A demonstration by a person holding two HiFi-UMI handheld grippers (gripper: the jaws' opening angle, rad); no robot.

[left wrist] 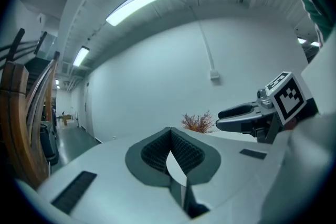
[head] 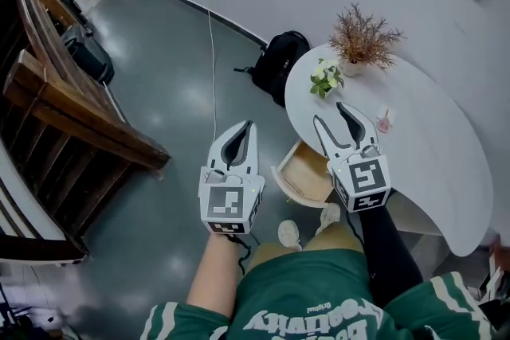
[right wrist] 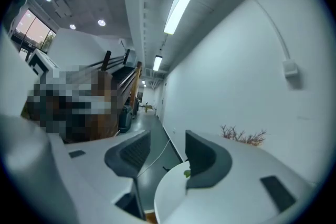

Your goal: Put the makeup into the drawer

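Two grippers, both empty: left gripper (head: 243, 135) pinched together, right gripper (head: 328, 113) spread fairly wide. Just past the right one, the little pink makeup (head: 385, 123) sits on the white table (head: 446, 163), with the open drawer (head: 307, 175) below. Looks light, hard, maybe slick, so I'd pinch its sides gently.

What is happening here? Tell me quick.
A person holds a gripper in each hand, up in the air beside a white table. The left gripper has its jaws together and the right gripper has them apart; neither holds anything. The wooden drawer under the table is pulled open. A small pink makeup item lies on the tabletop, not yet in the drawer.
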